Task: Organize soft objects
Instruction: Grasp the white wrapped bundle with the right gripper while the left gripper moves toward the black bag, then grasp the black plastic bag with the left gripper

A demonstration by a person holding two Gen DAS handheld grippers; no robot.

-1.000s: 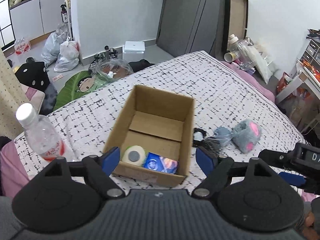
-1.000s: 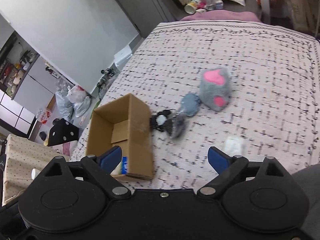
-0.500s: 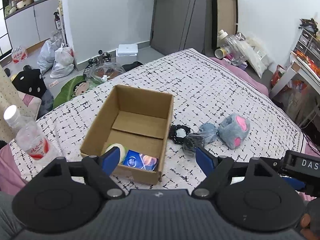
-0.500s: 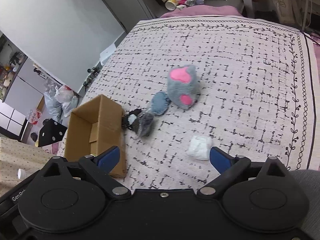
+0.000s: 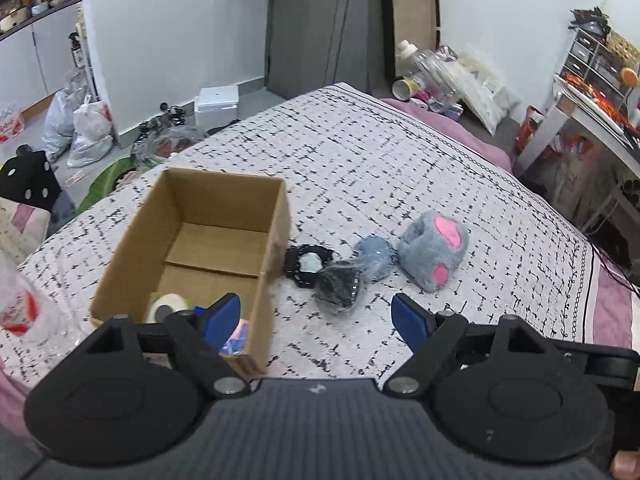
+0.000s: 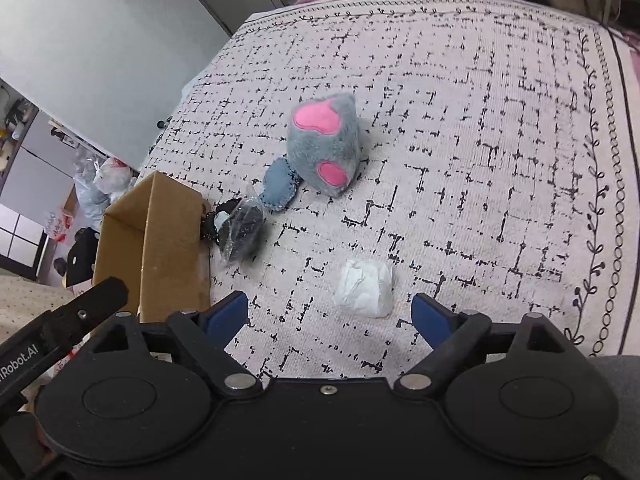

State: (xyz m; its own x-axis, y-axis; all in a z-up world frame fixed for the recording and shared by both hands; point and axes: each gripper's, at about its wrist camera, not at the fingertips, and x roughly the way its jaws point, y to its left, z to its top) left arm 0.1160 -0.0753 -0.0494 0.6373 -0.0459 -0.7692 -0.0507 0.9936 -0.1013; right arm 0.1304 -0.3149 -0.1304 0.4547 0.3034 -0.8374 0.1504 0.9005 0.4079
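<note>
1. The right gripper point(image 6: 330, 316) is held wide over the white wad point(image 6: 366, 289) on the bedspread point(image 6: 480, 140); its jaws are closing, nothing is gripped, and the wad lies just ahead of the tips.
2. The wad is best straddled centrally and pinched lightly, so that the fabric beneath is not caught.
3. The left gripper point(image 5: 316, 318) is open and empty, near the box point(image 5: 276, 216).
4. The plush paw point(image 6: 326, 144), blue pouch point(image 6: 280, 186) and wrapped dark item point(image 6: 240, 226) lie beside the box, well clear of the wad.
</note>
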